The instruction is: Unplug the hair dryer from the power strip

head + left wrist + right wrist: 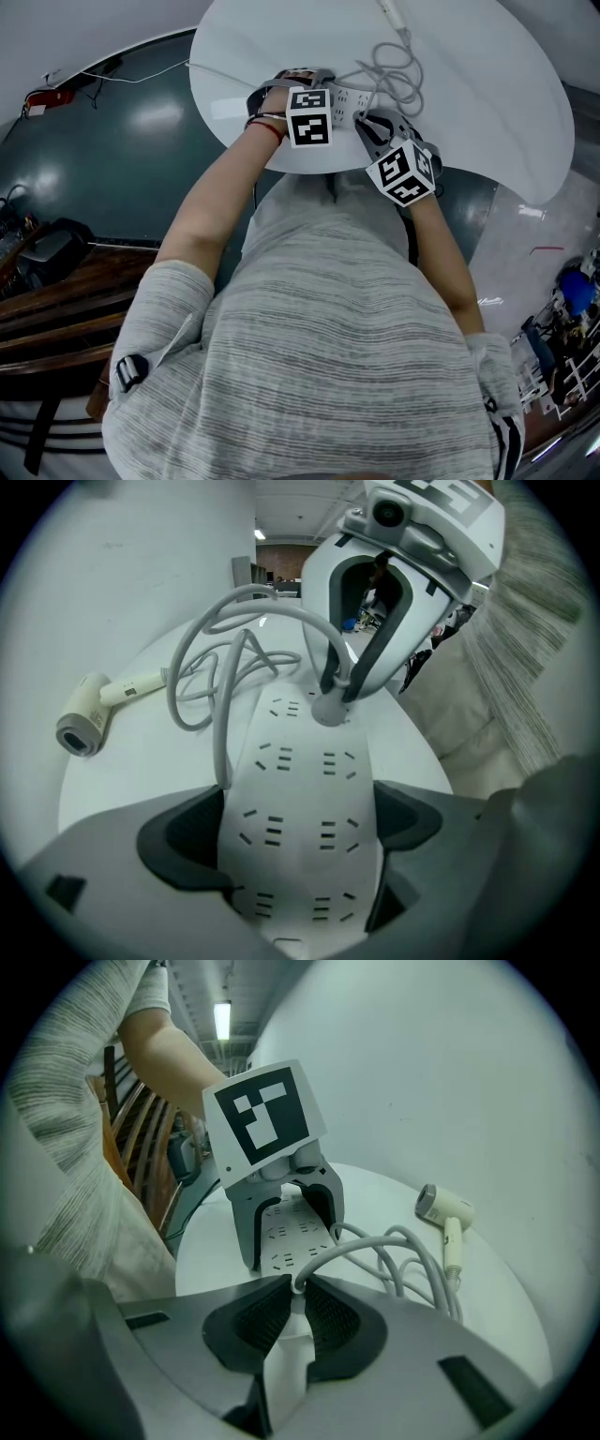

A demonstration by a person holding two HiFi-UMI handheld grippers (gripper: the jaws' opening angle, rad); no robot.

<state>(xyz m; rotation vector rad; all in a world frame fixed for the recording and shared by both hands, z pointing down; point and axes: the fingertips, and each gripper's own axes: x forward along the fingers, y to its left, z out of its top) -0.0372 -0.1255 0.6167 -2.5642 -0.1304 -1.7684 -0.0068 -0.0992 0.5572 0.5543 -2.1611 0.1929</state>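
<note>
Dryer [445, 1211] lies on its side near the table's [487, 112] far edge, well apart from the strip [298, 752], which sits at the near edge in front of the person. Its cord [234, 630] runs in loose loops across the middle of the table. It ends at the plug [328, 708], seated in a socket at the end of the strip away from the left gripper [300, 810]. The right gripper [292, 1283] has its jaws drawn nearly together and pinches the plug at its neck, just where the cord comes out. The left gripper clamps the strip across its width, with a pad against each long side.

The step in hand looks like the pull itself. It is best done straight out along the pins, away from the strip's face. A slanted tug could bend the pins or lever the strip up. The grip sits high, close to the cord, so the pads may slide onto the cord and strain it. A lower hold on the plug's body would be safer if the jaws slip. The left gripper should press the strip down onto the table while the right lifts, since the strip looks light and would likely rise with the plug otherwise. With that much slack in the cord, the pull should not drag the dryer.
</note>
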